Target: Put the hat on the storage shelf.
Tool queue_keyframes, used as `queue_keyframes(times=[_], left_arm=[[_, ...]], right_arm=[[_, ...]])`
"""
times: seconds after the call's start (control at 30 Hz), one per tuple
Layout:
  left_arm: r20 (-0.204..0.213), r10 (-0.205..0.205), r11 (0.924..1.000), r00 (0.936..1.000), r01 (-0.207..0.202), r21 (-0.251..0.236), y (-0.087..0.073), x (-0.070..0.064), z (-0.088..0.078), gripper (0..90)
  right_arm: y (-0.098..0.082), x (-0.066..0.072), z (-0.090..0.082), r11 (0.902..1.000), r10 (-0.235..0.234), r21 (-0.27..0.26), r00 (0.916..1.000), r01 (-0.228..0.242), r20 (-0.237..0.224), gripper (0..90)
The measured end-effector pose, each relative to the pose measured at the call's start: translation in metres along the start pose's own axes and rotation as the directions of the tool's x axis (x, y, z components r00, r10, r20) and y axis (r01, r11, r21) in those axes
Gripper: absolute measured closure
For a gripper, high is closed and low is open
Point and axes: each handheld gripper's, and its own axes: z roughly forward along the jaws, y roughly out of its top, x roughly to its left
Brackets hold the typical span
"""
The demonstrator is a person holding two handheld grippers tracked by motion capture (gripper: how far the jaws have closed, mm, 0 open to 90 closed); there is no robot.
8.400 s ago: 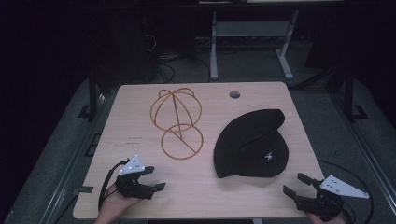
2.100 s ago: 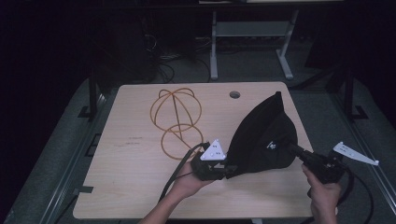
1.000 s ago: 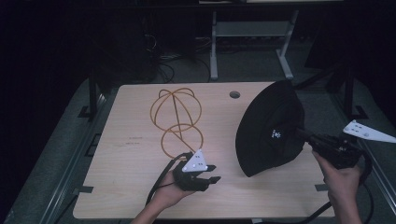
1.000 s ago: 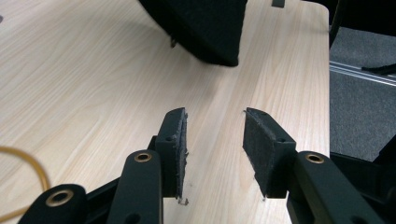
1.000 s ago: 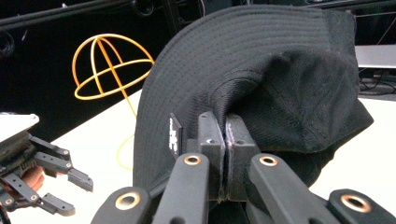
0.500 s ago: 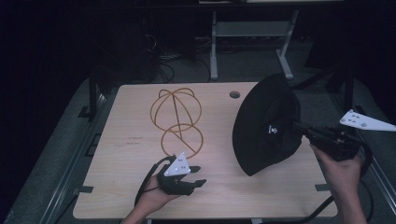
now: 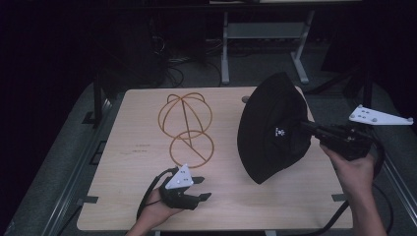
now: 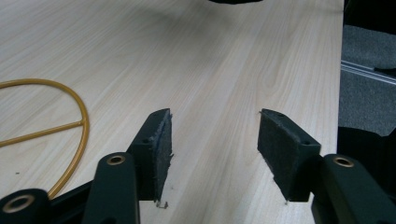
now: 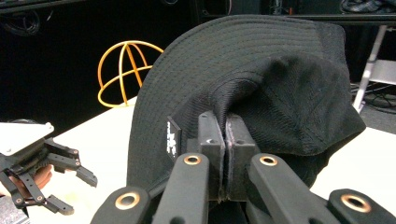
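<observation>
Lifted off the surface (image 7: 147, 123) now, the black hat (image 7: 273, 128) hangs pinched in my right claw (image 7: 307, 127). My left claw (image 7: 200, 188) has just been opening, nothing between its jaws. That thin pinch could slip, and the hat would miss the wire stand (image 7: 186, 125).

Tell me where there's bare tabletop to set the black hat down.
The table is bare along its left side, between the left edge and the yellow wire stand, and along the near edge right of the left gripper. Under the hat, pinched in the right gripper, is free too. The stand crowds the middle.
</observation>
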Motion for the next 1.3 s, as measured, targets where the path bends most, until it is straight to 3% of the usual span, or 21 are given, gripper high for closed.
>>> queue_keyframes(times=[0.3,1.3], left_arm=[[-0.022,-0.01,0.9995,0.9997,0.01,-0.029,-0.001,0.001,-0.002,38.6],[-0.037,-0.001,0.9998,0.9993,0.001,-0.019,-0.008,0.002,-0.002,34.0]], right_arm=[[0.012,0.006,0.01,0.9995,-0.031,0.001,0.9993,0.031,-0.02,87.7],[0.056,0.028,0.058,0.9962,-0.087,0.0,0.9894,0.087,-0.116,87.6]])
